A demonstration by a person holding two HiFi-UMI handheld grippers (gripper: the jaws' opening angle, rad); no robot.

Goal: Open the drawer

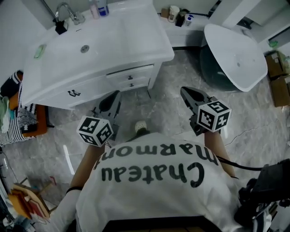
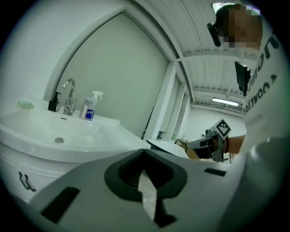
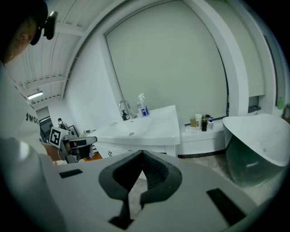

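Note:
A white vanity [image 1: 97,54] with a sink stands ahead of me. Below its right part are two small drawers, the upper drawer [image 1: 130,74] and the lower drawer [image 1: 132,84], each with a dark knob and both closed. My left gripper [image 1: 116,94] hovers over the floor just in front of the drawers, shut and empty. To the right, away from the cabinet, my right gripper [image 1: 184,91] is shut too, with nothing in it. In the left gripper view the left gripper [image 2: 144,152] points past the vanity [image 2: 54,145]. The right gripper [image 3: 142,152] faces the vanity [image 3: 149,131].
A white bathtub [image 1: 235,54] stands at the right, with bottles [image 1: 174,13] on a ledge behind. A faucet [image 1: 65,11] and a spray bottle [image 1: 102,7] sit on the vanity. An orange stool with striped cloth [image 1: 25,120] is at the left. The floor is grey marble.

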